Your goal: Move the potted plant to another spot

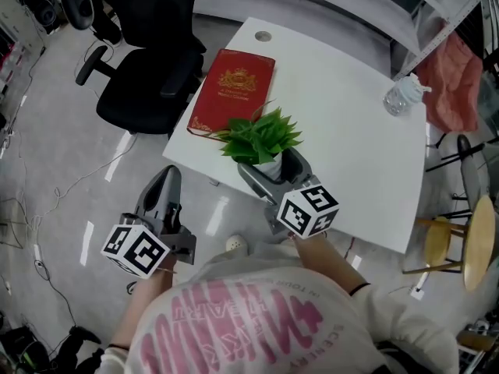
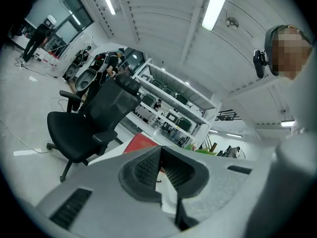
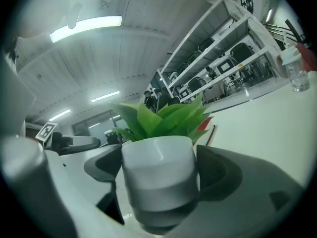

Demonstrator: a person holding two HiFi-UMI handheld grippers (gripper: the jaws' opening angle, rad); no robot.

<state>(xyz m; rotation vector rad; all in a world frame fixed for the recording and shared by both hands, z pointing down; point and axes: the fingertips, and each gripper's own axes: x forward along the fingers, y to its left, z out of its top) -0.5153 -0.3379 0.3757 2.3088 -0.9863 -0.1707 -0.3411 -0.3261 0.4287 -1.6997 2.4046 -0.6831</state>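
A small potted plant [image 1: 263,140] with green leaves in a white pot [image 3: 159,180] stands near the front edge of the white table [image 1: 343,131]. My right gripper [image 1: 271,167] is shut on the pot, one jaw on each side of it, as the right gripper view shows. My left gripper [image 1: 166,187] hangs off the table's left front corner, above the floor. Its jaws are shut on nothing [image 2: 161,168].
A red book [image 1: 232,90] lies on the table just behind the plant. A clear plastic bottle [image 1: 403,96] lies at the table's far right corner. A black office chair [image 1: 148,61] stands left of the table. A wooden stool [image 1: 460,244] is at the right.
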